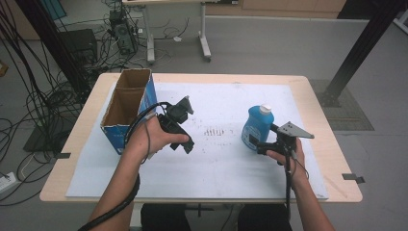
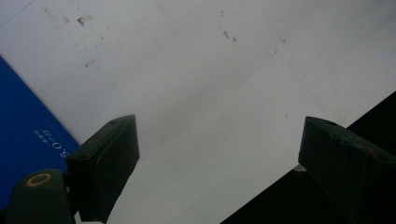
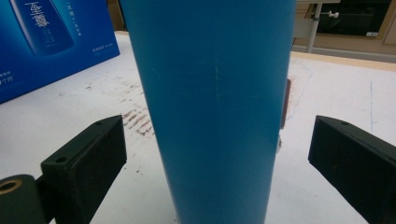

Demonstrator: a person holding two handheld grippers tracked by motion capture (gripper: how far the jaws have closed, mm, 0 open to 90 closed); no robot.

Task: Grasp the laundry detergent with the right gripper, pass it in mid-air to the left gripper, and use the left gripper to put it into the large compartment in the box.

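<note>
Where cables crowd the floor [image 1: 33,110], a stained white sheet [image 1: 221,159] covers the table [image 1: 332,159].

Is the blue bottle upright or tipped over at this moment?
Upright. The blue bottle stands on its base on the white mat, white cap on top.

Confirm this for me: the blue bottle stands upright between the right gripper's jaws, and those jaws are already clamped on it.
Not clamped. In the right gripper view the blue bottle stands upright between the right gripper jaws, but both are clear of its sides with table showing in the gaps. The jaws are open around it.
</note>
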